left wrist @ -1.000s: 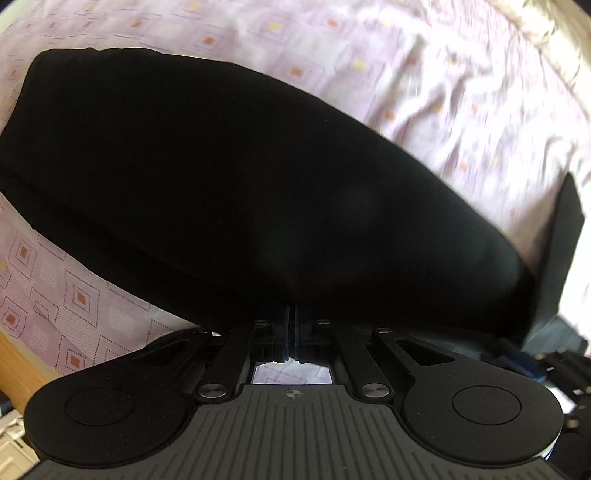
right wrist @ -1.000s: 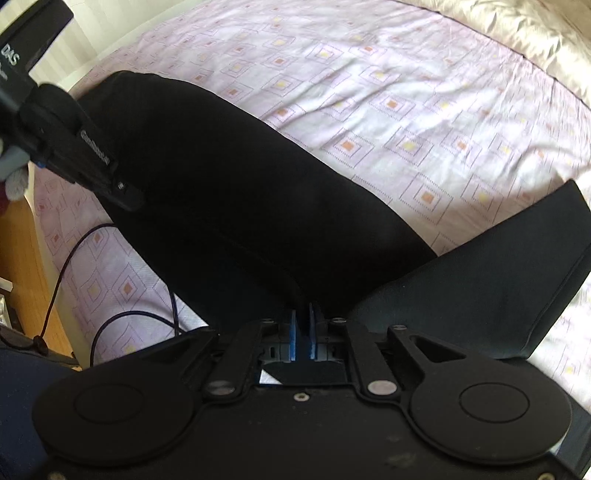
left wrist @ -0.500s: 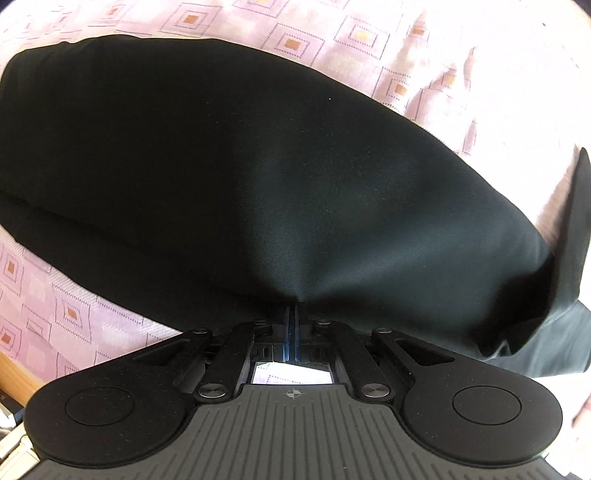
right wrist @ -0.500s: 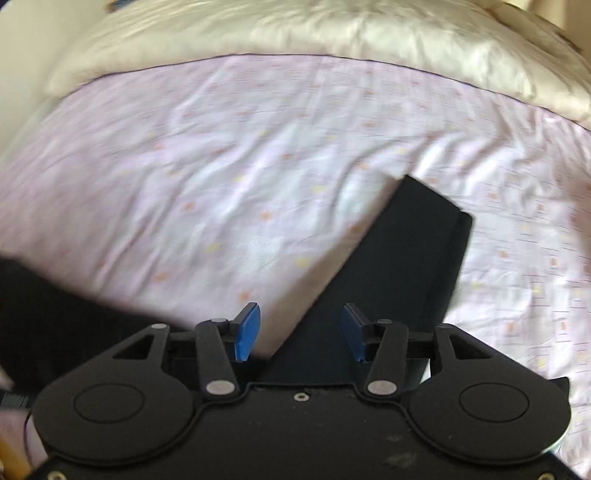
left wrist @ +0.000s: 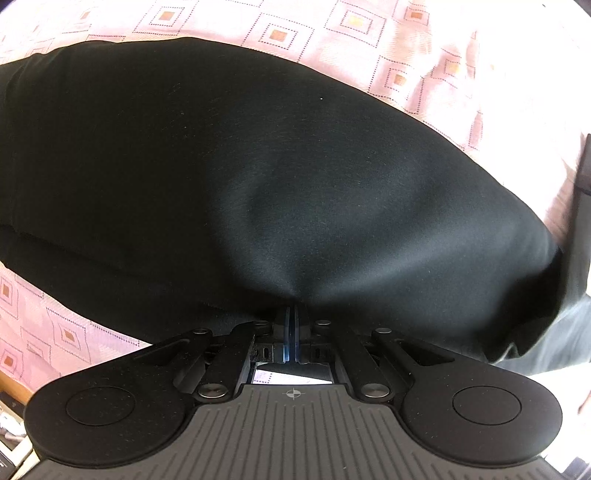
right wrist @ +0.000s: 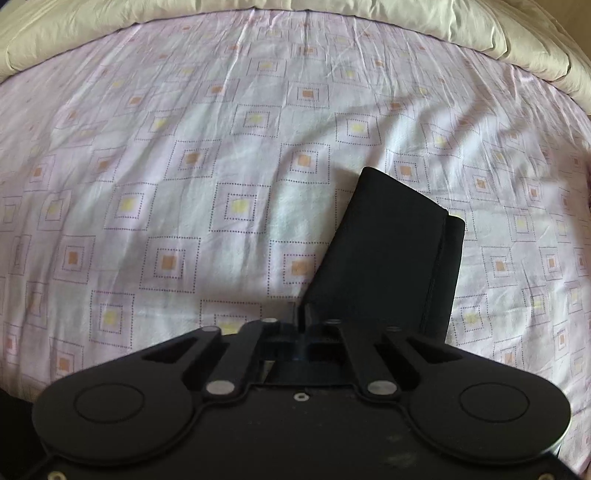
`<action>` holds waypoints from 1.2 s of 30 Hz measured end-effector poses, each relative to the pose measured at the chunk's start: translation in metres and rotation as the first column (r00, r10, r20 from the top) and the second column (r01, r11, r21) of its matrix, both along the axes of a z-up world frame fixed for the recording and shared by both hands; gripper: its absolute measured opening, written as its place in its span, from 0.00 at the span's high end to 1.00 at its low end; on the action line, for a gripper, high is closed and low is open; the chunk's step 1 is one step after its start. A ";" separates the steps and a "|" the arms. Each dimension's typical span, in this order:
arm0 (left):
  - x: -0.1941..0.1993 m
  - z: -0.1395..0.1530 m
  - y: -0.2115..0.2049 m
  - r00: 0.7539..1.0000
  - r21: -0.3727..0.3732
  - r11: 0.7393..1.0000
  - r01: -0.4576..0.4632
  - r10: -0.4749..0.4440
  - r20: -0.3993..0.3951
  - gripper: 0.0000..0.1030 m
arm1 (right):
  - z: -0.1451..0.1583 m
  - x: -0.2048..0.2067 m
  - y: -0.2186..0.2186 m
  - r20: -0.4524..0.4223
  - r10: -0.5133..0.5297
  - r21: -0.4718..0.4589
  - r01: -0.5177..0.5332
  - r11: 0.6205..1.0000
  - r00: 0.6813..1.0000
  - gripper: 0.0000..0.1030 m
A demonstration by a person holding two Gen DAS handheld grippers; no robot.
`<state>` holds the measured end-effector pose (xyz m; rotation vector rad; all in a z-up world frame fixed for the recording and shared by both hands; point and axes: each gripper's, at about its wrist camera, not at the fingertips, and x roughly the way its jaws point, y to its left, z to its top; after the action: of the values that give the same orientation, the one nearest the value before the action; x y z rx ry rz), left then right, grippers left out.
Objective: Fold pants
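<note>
The black fabric pants point(left wrist: 229, 177) lie on the pink square-patterned bed sheet point(right wrist: 221, 155). The cream quilted duvet point(right wrist: 369, 18) lies bunched along the sheet's far edge, behind the pants.

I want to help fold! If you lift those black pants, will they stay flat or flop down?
Probably flop: the black pants pucker where the left gripper pinches them. The leg at the right gripper lies limp on the bedsheet.

Black left claw point(left wrist: 290, 325) — ribbed grey housing, blue pads, silver screws
</note>
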<state>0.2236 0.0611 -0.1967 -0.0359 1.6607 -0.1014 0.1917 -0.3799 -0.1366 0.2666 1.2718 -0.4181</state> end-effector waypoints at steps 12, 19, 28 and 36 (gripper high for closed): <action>-0.031 0.004 -0.009 0.998 0.017 1.000 0.010 -0.010 0.056 0.98 | 0.039 -0.186 -0.066 0.069 -0.341 0.027 0.340 0.940 0.937 0.98; -0.058 0.004 -0.023 0.986 0.019 1.000 0.019 -0.021 0.166 0.98 | 0.018 -0.228 -0.060 0.077 -0.424 0.084 0.418 0.904 0.902 0.98; -0.092 0.016 -0.031 0.964 0.045 0.998 0.042 -0.052 0.261 0.99 | 0.033 -0.264 -0.058 0.087 -0.461 0.074 0.456 0.887 0.883 0.99; -0.087 0.003 -0.054 0.970 0.063 0.998 0.024 -0.039 0.240 1.00 | 0.037 -0.278 -0.094 0.219 -0.572 0.159 0.550 0.820 0.790 0.45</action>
<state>0.1363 0.0073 -0.1936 0.0469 1.4204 -0.0767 -0.0860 -0.4744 -0.0996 0.7649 0.9338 -0.8124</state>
